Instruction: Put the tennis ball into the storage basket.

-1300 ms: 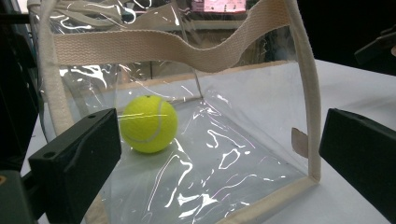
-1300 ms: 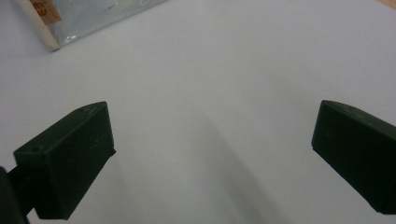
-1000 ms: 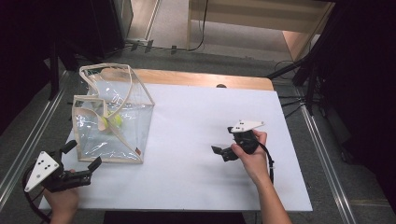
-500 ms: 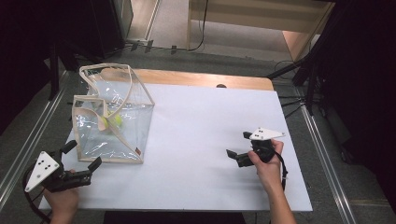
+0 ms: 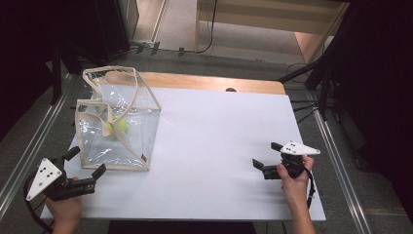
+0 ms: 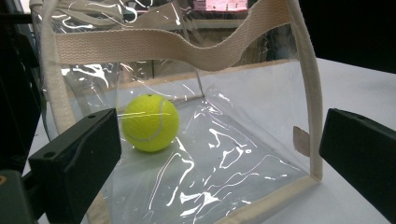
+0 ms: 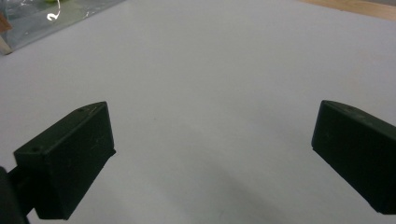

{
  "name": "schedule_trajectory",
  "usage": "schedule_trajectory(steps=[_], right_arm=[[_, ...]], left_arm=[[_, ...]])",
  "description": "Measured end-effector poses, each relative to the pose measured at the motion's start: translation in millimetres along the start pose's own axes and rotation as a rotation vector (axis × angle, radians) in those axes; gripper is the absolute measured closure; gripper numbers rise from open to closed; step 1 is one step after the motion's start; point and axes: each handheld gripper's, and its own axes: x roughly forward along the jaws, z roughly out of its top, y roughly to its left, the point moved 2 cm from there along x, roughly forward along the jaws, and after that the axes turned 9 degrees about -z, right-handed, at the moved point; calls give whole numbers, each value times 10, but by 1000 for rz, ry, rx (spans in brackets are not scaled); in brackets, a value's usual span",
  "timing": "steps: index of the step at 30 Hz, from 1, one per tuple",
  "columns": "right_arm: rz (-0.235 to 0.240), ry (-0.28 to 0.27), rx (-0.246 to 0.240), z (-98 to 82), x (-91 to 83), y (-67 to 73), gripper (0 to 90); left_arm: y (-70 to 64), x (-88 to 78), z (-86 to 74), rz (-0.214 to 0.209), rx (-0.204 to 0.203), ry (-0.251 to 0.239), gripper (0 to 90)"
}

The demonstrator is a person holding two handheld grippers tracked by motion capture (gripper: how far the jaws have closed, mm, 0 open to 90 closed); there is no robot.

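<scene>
While both the left gripper [image 5: 85,165] and right gripper [image 5: 267,155] were held wide open and empty, the tennis ball [image 6: 150,122] was seen lying inside the clear bag [image 5: 117,141], so the placing step was judged done and only withdrawal from the bag was called for.

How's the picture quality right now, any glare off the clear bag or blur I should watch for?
Left gripper view: white glare streaks run across the clear bag, yet the tennis ball stays sharp; the near jaws look soft. High view: the room around the white table is dark, reflections mottle the bag's walls, and the ball reads as a small yellow patch. Right gripper view: evenly lit table, jaws slightly blurred.
</scene>
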Motion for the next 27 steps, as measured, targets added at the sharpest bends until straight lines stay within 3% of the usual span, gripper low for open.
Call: schedule_trajectory(steps=[8, 15, 19, 27], right_arm=[[-50, -35, 40, -193, -201, -159, 0], [-57, -86, 121, -322, -392, -272, 0], [-111, -84, 111, -375, -431, -303, 0], [-142, -82, 140, -439, -467, -380, 0]], left_arm=[[2, 2, 1, 4, 4, 4, 0], [-7, 14, 4, 3, 9, 6, 0], [-8, 18, 5, 1, 12, 8, 0], [-14, 21, 4, 8, 16, 12, 0]])
